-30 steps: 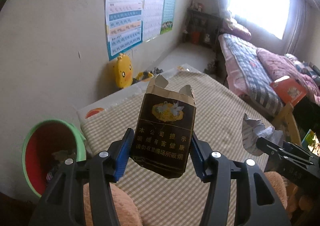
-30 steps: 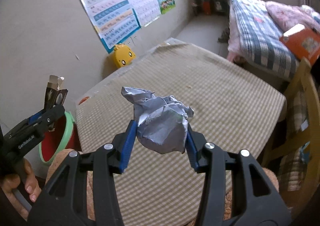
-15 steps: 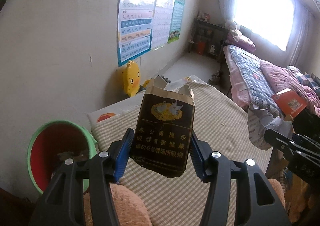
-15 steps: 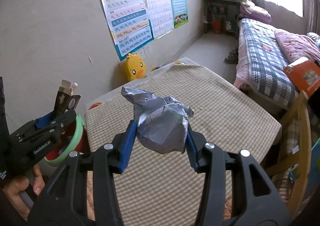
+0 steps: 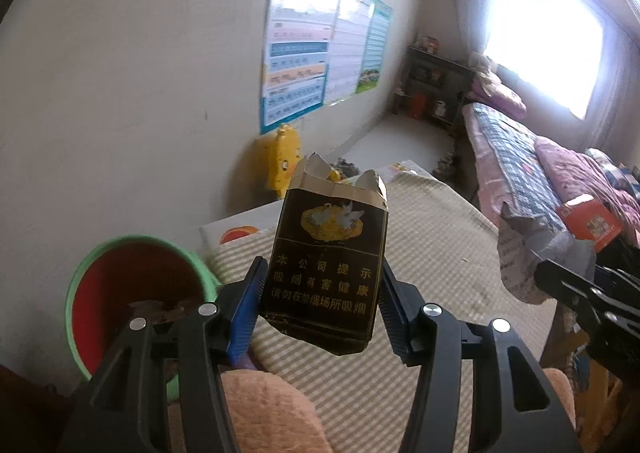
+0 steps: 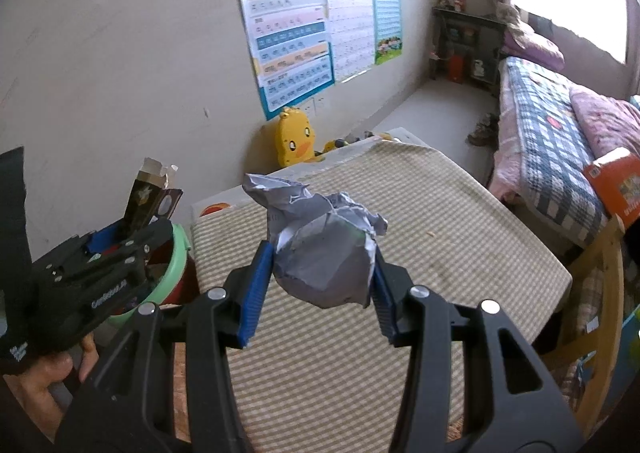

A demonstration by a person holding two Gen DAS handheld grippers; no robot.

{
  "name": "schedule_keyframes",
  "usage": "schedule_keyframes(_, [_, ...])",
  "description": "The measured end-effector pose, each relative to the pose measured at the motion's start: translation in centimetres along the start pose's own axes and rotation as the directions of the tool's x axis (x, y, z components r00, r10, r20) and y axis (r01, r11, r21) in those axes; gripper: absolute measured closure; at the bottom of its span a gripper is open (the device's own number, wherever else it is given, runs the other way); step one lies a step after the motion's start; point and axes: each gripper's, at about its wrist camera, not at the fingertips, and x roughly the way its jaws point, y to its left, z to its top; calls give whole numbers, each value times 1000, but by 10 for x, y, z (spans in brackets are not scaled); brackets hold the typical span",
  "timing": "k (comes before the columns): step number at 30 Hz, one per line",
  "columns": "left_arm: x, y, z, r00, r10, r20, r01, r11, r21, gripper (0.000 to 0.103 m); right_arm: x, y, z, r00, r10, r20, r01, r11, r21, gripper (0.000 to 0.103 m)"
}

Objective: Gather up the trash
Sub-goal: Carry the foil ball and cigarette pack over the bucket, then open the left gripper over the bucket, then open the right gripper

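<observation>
My left gripper (image 5: 320,307) is shut on a black cigarette pack (image 5: 326,265) with gold print and a torn-open top, held upright in the air. Below and to its left stands a red bucket with a green rim (image 5: 120,293) holding some scraps. My right gripper (image 6: 316,293) is shut on a crumpled ball of grey-white paper (image 6: 320,249) above the checked table. In the right wrist view the left gripper (image 6: 108,249) with the pack (image 6: 146,201) hangs over the bucket's rim (image 6: 180,253). The paper ball (image 5: 532,249) also shows at the right of the left wrist view.
A table with a beige checked cloth (image 6: 360,333) fills the middle. A yellow duck toy (image 6: 294,139) leans on the wall under posters (image 6: 296,37). A bed (image 6: 552,125) lies at the right, a wooden chair (image 6: 600,293) beside the table. A pink plush (image 5: 256,409) sits below the left gripper.
Both grippers have drifted left toward the bucket, each still holding its trash. The bucket now sits closer to the left gripper, and the views have rolled a little.
</observation>
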Motion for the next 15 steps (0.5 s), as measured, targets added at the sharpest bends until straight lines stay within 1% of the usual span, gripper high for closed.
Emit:
schedule_keyframes(7, [4, 42, -5, 997, 68, -19, -70, 995, -70, 53, 14, 32, 2, 999, 43, -33, -44, 998, -50, 58])
schedule_keyframes(8, [4, 46, -6, 997, 75, -22, -76, 994, -77, 56, 16, 36, 2, 998, 49, -38, -51, 997, -58, 58])
schedule_keyframes(12, [5, 67, -12, 994, 108, -33, -111, 988, -107, 58, 27, 59, 4, 995, 85, -58, -90, 992, -91, 57])
schedule_keyframes(15, [7, 83, -15, 991, 126, -49, -132, 983, -128, 63, 37, 76, 6, 991, 113, -74, -121, 986, -117, 57])
